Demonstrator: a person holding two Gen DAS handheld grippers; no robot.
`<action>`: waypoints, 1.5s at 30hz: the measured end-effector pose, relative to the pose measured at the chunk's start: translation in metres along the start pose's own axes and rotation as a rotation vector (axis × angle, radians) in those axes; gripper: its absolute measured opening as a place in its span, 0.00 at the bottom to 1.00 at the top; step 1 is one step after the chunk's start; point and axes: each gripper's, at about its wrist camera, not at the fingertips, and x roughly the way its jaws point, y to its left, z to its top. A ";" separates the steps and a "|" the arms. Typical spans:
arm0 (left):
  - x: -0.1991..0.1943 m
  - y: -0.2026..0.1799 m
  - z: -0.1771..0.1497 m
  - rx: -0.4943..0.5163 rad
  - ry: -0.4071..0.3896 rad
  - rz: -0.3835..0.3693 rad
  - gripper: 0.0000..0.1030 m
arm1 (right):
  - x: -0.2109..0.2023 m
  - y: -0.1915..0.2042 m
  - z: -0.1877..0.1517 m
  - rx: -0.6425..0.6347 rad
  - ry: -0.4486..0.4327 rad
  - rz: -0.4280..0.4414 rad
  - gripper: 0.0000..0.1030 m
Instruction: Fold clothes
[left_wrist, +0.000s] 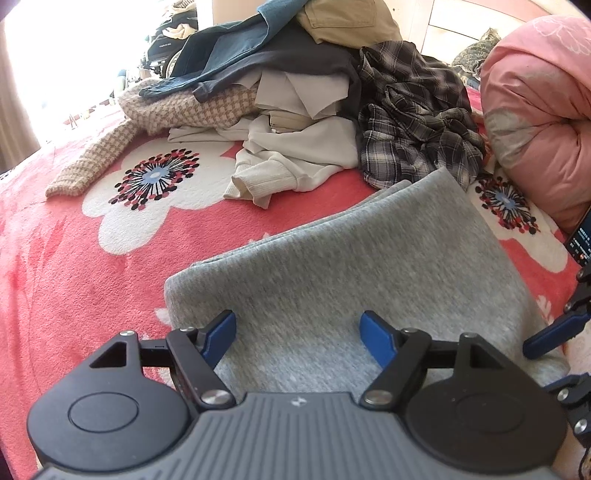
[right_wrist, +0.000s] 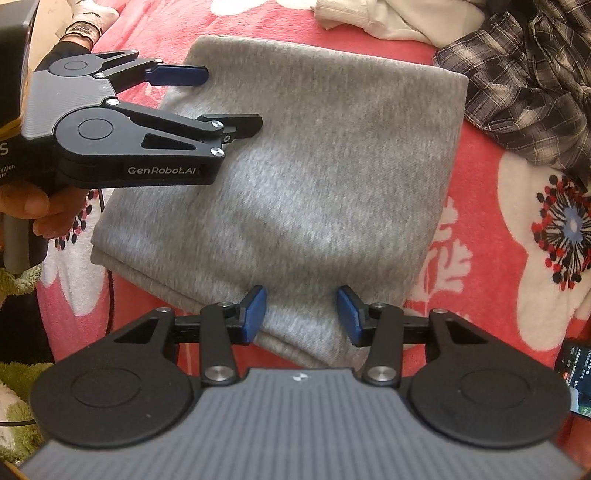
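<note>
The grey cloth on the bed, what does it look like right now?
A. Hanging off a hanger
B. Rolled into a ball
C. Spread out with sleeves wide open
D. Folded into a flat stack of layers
D: the grey cloth lies flat on the pink flowered blanket as a neat rectangle, with stacked layer edges showing along its side in both views.

Folded garment (left_wrist: 332, 266) on blanket (left_wrist: 74, 277) — clothes pile (left_wrist: 295, 92) behind

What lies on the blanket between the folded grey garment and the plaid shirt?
Nothing: in the right wrist view, only bare pink flowered blanket shows between the folded grey garment and the plaid shirt.
</note>
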 end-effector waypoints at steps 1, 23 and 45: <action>0.000 0.000 0.000 -0.001 0.000 -0.001 0.74 | 0.000 -0.001 0.000 -0.001 -0.001 0.000 0.42; -0.010 0.112 -0.059 -0.494 0.100 -0.478 0.77 | -0.001 -0.014 -0.013 0.002 -0.073 0.052 0.50; 0.031 0.108 -0.056 -0.591 0.123 -0.673 0.78 | 0.004 0.016 -0.030 -0.104 -0.180 0.055 0.99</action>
